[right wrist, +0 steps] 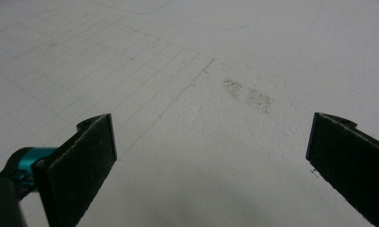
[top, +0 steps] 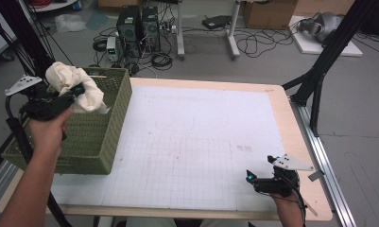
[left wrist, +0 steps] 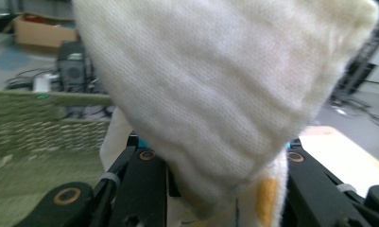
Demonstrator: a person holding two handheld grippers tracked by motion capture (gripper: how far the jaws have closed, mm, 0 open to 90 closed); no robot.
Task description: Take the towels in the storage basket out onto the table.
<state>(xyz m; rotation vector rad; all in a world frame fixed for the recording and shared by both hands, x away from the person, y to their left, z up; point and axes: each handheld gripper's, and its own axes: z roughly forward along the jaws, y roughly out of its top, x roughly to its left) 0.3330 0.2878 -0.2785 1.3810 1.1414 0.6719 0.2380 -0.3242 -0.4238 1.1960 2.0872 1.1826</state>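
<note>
High view, left gripper: held in the person's left hand above the near part of the basket; its jaws are closed on a bunched cream cloth.
High view, cloth: lifted clear of the table, hanging over the open top of the green woven basket, which stands at the left edge of the table.
High view, right gripper: low over the near right corner of the white grid mat, well apart from the basket; jaws spread, nothing between them.
High view, background: computer towers and loose cables on the floor beyond the table.

Left gripper view, cloth: a knitted cream fabric with a yellow patch near its lower edge, pinched between the two black jaws that rise from the bottom.
Left gripper view, basket: its green woven wall and rim lie at the left, below and behind the cloth.
Left gripper view, table: a pale corner shows at the right.

Right gripper view, right gripper: jaws stand wide apart and hold nothing.
Right gripper view, grid mat: white, ruled in faint squares, with a small dark smudge ahead of the jaws.
</note>
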